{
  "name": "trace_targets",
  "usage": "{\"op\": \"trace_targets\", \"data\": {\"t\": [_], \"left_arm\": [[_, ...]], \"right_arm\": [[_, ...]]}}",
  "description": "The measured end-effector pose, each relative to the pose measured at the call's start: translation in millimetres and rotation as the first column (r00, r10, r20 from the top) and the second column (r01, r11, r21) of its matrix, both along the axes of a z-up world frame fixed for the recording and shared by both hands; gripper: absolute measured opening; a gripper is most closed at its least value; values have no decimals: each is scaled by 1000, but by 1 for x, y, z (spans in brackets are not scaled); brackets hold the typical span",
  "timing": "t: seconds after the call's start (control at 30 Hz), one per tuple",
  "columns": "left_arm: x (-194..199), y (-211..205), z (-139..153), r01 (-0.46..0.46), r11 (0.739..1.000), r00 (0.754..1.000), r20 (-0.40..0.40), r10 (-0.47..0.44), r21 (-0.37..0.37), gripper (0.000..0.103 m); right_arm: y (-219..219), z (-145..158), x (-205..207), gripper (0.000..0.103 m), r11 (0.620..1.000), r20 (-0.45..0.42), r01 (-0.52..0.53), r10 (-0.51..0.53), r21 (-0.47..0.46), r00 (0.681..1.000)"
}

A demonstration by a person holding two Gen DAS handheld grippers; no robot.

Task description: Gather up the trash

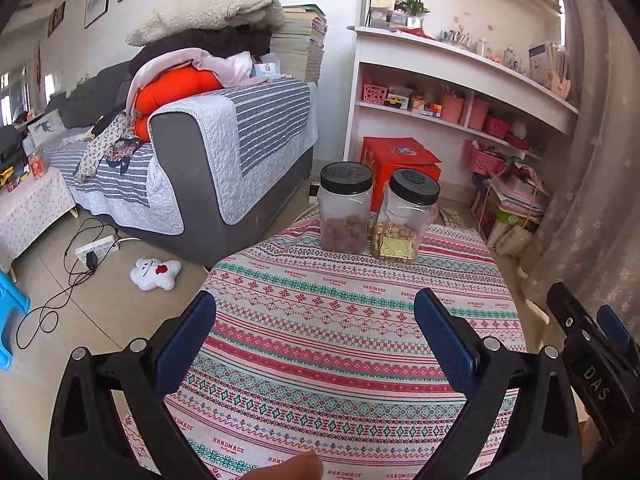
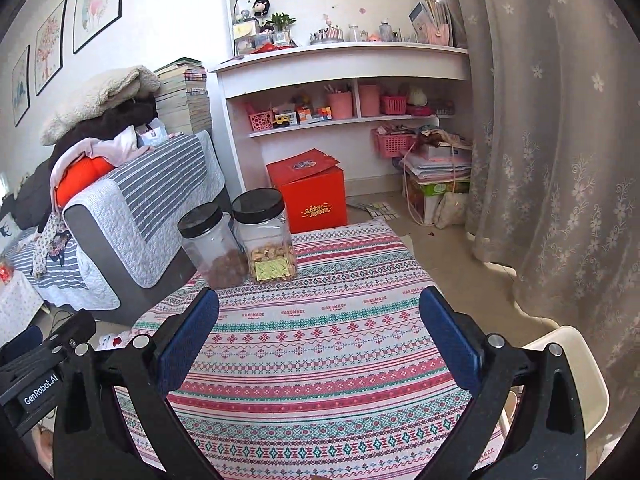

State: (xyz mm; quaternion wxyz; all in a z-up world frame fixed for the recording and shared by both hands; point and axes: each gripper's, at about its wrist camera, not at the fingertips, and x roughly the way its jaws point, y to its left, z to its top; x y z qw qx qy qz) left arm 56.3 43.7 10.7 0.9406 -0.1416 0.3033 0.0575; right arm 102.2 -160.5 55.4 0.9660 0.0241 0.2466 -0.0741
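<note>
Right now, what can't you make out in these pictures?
- Any trash or bin: none shows on the patterned tablecloth in either view.
- Near table edge: cut off by each picture's bottom.
- Gold label on the right-hand jar: print too small.
- Floor beneath the table: hidden by the cloth.

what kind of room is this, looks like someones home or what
Most likely a lived-in living room at home. A grey sofa piled with bedding, a white shelf unit crowded with toys and pink baskets, and a cloth-covered table holding two snack jars all suggest it.
</note>
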Motion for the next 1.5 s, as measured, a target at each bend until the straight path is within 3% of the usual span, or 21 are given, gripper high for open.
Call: {"op": "trace_targets", "data": {"t": [0.7, 1.5], "left_arm": [[8, -28, 2, 32, 999, 999, -19, -31, 29, 96], [9, -39, -2, 70, 998, 997, -27, -70, 3, 96]], "right_arm": [[-35, 0, -7, 96, 988, -28, 144, -145, -49, 989], [-46, -7, -9, 96, 990, -63, 139, -141, -37, 988]]}}
